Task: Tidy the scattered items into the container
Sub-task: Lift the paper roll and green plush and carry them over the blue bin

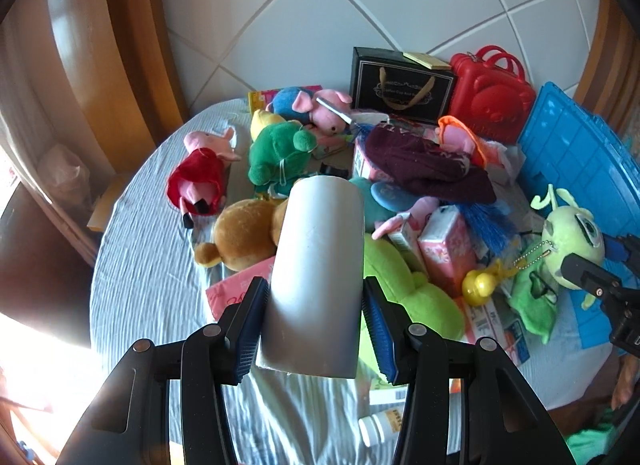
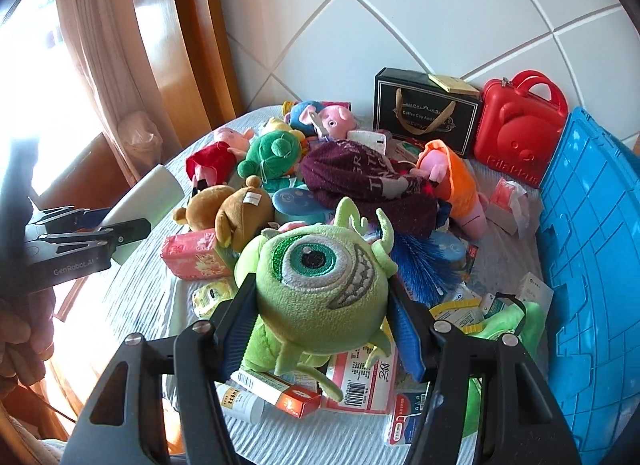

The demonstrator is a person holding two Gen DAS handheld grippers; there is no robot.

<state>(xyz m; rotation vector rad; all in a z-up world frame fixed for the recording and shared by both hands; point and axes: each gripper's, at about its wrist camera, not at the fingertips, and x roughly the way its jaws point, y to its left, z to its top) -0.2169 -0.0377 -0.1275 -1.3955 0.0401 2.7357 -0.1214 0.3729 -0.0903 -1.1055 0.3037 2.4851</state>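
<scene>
My left gripper [image 1: 316, 325] is shut on a plain white cylinder [image 1: 320, 273], held above the table; the same cylinder [image 2: 144, 201] shows at the left edge of the right wrist view. My right gripper [image 2: 320, 325] is shut on a green one-eyed monster plush [image 2: 320, 289], lifted over the clutter; that plush [image 1: 572, 241] also shows at the right of the left wrist view. The blue crate [image 2: 592, 265] stands at the right edge of the table. Plush toys, a maroon knit cloth [image 2: 360, 181], boxes and packets lie scattered on the table.
A round table with a pale striped cloth [image 1: 144, 265] carries the pile. At the back stand a black gift bag [image 1: 400, 85] and a red case [image 1: 492, 93] against a white tiled wall. A small white bottle [image 1: 380, 427] lies near the front edge. Wooden door frame at left.
</scene>
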